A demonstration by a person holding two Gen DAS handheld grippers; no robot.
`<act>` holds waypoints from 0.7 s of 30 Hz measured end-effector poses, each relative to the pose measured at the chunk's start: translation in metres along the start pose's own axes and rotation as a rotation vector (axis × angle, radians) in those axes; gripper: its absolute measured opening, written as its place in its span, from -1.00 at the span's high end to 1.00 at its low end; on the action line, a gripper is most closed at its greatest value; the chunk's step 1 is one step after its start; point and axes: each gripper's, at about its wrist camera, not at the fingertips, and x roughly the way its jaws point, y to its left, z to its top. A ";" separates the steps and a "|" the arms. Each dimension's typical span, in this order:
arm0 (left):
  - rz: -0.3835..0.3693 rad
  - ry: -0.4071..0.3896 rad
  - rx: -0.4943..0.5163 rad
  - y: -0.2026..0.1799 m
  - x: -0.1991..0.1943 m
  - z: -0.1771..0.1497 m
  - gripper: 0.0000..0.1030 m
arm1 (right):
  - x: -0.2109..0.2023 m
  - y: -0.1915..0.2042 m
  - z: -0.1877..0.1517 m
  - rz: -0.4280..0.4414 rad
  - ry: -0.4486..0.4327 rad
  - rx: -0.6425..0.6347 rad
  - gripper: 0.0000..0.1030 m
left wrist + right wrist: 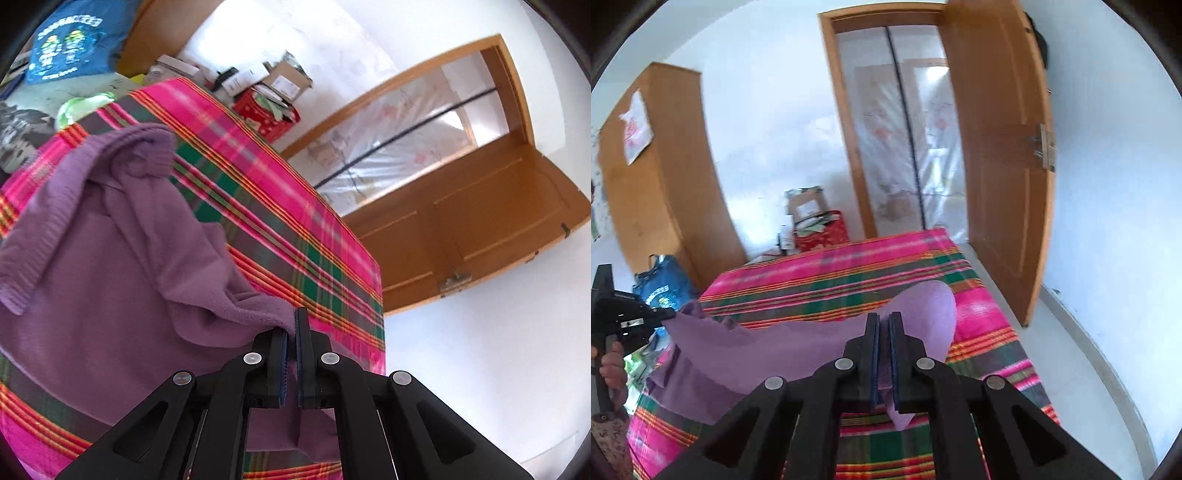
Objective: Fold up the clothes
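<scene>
Purple sweater (122, 258) pinched by both grippers above the plaid-covered bed (280, 221).
Left gripper (291, 328) is clamped on one edge of the garment; right gripper (884, 325) is clamped on another edge, the fabric stretched between them, the rest draped on the bed. Beyond, a wooden door (1001, 147) stands open.

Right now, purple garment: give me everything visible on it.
The purple garment looks like soft fleece or knit, with ribbed cuffs or hems at its far end. It is crumpled, not folded flat. The left gripper is shut on one edge, the right gripper on another, so fabric spans between them, lifted there. The rest drapes onto the pink plaid bedcover. Nothing else touches it.
</scene>
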 end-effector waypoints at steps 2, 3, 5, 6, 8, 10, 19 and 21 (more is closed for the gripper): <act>0.005 0.015 0.021 -0.009 0.009 -0.001 0.93 | 0.002 -0.010 -0.003 -0.032 0.000 0.018 0.90; 0.009 0.024 0.032 -0.014 0.015 -0.001 0.94 | 0.003 -0.014 -0.004 -0.046 0.001 0.026 0.90; 0.009 0.042 0.057 -0.024 0.025 0.000 0.93 | 0.007 -0.021 -0.005 -0.077 0.009 0.029 0.90; 0.013 0.045 0.059 -0.028 0.032 0.001 0.93 | 0.009 -0.024 -0.006 -0.095 0.014 0.028 0.90; 0.016 0.051 0.067 -0.035 0.043 0.004 0.93 | 0.014 -0.031 -0.007 -0.130 0.023 0.027 0.90; 0.024 0.056 0.071 -0.042 0.055 0.007 0.93 | 0.022 -0.040 -0.009 -0.150 0.044 0.035 0.90; 0.050 0.078 0.089 -0.061 0.094 0.015 0.93 | 0.038 -0.063 -0.011 -0.084 0.099 0.052 0.95; 0.057 0.072 0.095 -0.064 0.097 0.017 0.93 | 0.036 -0.049 -0.017 0.033 0.103 0.002 0.81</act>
